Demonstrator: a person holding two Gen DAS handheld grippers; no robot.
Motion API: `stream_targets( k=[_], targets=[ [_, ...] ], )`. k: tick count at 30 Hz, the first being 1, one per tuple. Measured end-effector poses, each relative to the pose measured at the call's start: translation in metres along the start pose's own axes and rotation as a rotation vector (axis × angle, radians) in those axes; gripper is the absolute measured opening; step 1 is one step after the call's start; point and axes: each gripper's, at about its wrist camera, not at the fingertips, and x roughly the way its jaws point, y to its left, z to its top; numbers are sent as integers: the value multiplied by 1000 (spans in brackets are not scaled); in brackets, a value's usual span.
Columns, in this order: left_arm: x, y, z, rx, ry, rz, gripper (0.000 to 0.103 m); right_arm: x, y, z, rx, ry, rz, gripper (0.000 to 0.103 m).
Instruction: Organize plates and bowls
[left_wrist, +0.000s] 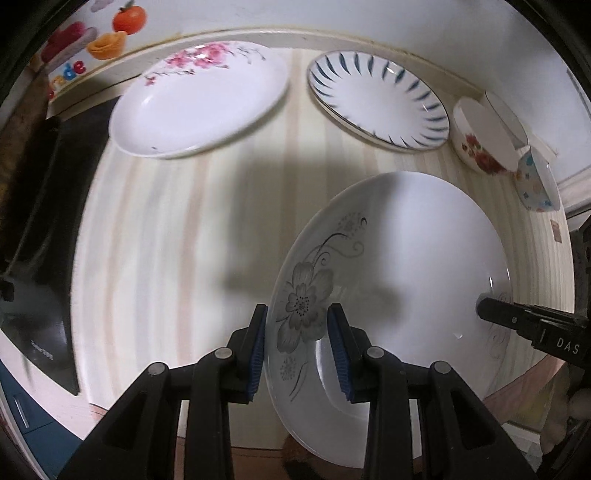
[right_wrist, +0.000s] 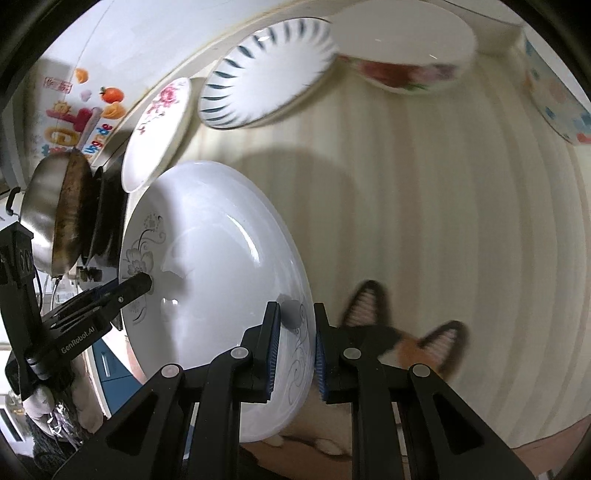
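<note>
A white plate with a grey flower print (left_wrist: 402, 258) is held tilted above the striped table, gripped at opposite rims by both grippers. My left gripper (left_wrist: 297, 347) is shut on its near rim over the flower. My right gripper (right_wrist: 297, 345) is shut on the other rim (right_wrist: 301, 332); its fingers show in the left wrist view (left_wrist: 495, 312). A pink-blossom plate (left_wrist: 199, 99) and a blue-striped plate (left_wrist: 376, 99) lie at the back. A red-flowered bowl (left_wrist: 480, 136) and a dotted bowl (left_wrist: 535, 181) stand at the right.
The striped table top (left_wrist: 177, 229) runs to a wall with fruit stickers (left_wrist: 110, 33). A black stove top (left_wrist: 48, 221) lies left. A steel pan (right_wrist: 55, 214) sits on it. A cat's ears (right_wrist: 406, 325) show below the right gripper.
</note>
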Motion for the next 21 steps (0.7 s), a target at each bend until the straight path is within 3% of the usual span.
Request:
stream_targets(
  k=[10, 21],
  targets=[
    [32, -21, -3, 10, 34, 52, 30, 13, -33, -2, 6, 30, -5, 19],
    [39, -25, 1, -26, 32, 70, 31, 19, -29, 1, -28, 44, 3, 19]
  ],
)
